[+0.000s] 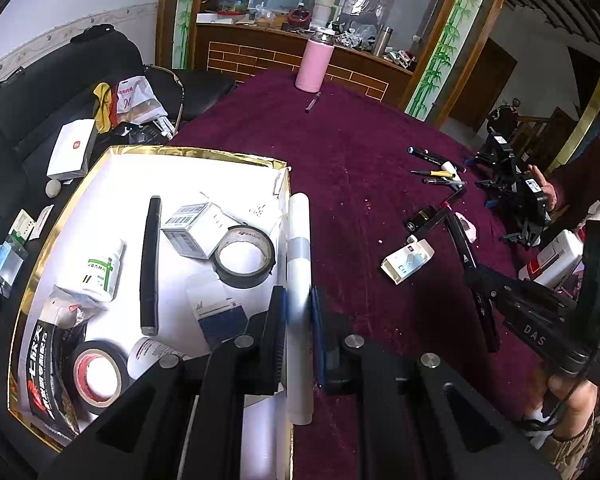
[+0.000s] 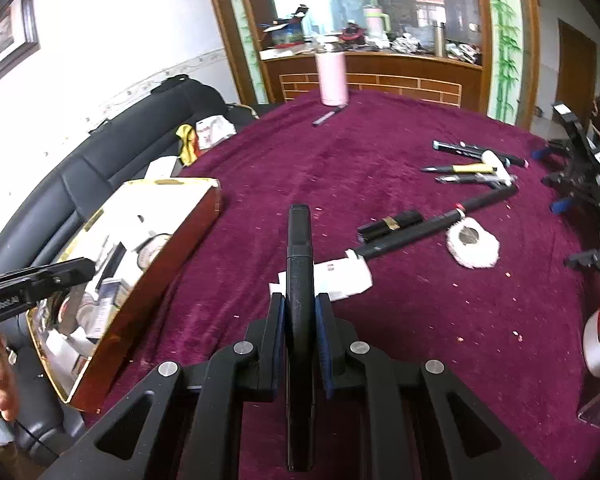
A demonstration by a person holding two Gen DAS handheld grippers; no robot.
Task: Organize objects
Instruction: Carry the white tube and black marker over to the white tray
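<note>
Right now the left gripper (image 1: 299,322) is clenched on a white tube (image 1: 299,264), its pads pressing the tube from both sides. The tube hangs along the right wall of the gold-rimmed box (image 1: 204,152), over the seam where that wall meets the purple tablecloth (image 1: 340,160). Inside the box, a black tape roll (image 1: 244,256) lies near the right wall with a small white carton (image 1: 194,230) touching its far side; a long black stick (image 1: 150,264) runs down the middle, a white bottle with green print (image 1: 100,270) sits toward the left wall, and a red-cored tape roll (image 1: 98,376) fills the near left corner.

The right gripper (image 2: 300,322) grips a black marker (image 2: 299,264), held upright between the pads, above the cloth between the box and the loose items. Just beyond its tip a white plug adapter (image 2: 340,276) lies on the cloth, touching a long black rod (image 2: 432,224). A round white puff (image 2: 473,246) sits beside that rod, and a cluster of pens (image 2: 472,168) lies toward the right edge. A pink tumbler (image 2: 331,78) stands at the far edge of the table, with one more pen (image 2: 326,117) just in front of it
</note>
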